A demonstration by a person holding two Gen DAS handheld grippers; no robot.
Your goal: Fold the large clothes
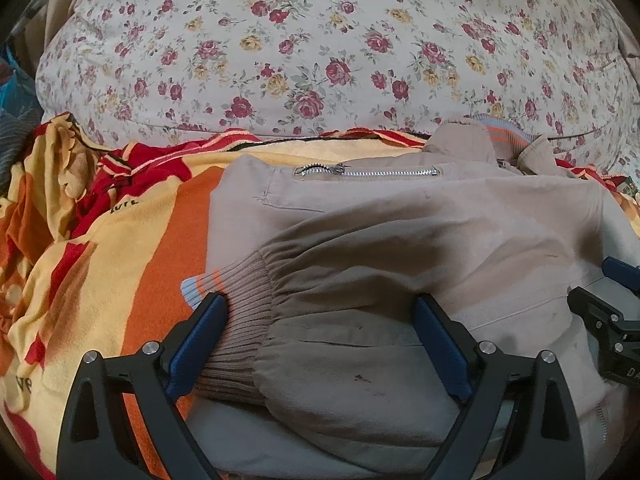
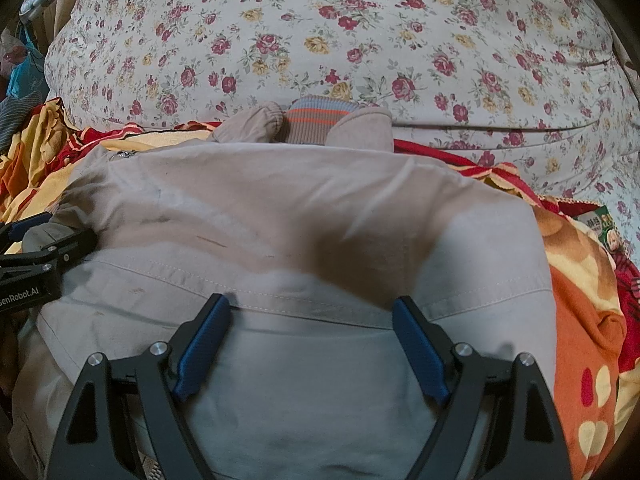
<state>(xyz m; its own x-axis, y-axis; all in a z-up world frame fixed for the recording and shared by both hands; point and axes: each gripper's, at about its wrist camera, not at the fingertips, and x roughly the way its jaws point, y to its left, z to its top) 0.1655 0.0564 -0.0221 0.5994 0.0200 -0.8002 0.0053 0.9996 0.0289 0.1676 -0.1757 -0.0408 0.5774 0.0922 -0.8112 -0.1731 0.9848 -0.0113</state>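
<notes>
Left wrist view: the left gripper [image 1: 320, 312] has its jaws spread wide, the blue pads [image 1: 196, 344] well apart and clamping nothing. Between them lies a folded-in sleeve [image 1: 344, 280] of the beige jacket [image 1: 400, 216]; the ribbed cuff [image 1: 236, 312] sits against the inner face of the pad at 8 o'clock, though true contact cannot be told. The other pad stands at 4 o'clock over the sleeve cloth. The gripper tilts steeply down toward the jacket. A silver zipper [image 1: 368, 171] runs across the jacket at 12 o'clock of the gripper. At 3 o'clock, near the picture's edge, part of the right gripper [image 1: 612, 304] shows over the jacket — its jaw state cannot be told from here. The jacket lies on an orange, yellow and red blanket [image 1: 120, 240], which spreads out at 9 o'clock; a floral quilt [image 1: 320, 40] fills the far side at 12 o'clock.

Right wrist view: the right gripper [image 2: 312, 312] is likewise wide apart, holding nothing. Its blue pads [image 2: 204, 344] hover over the jacket's [image 2: 320, 208] smooth body, tips just at a stitched seam [image 2: 320, 308]; touching or not cannot be told. It also points steeply down. At 12 o'clock, a striped ribbed collar [image 2: 316, 120] sticks out past the jacket's far edge. At 9 o'clock the left gripper [image 2: 36, 256] shows in black — only partly. The blanket [image 2: 580, 280] emerges at 3 o'clock, the quilt [image 2: 360, 20] beyond.
</notes>
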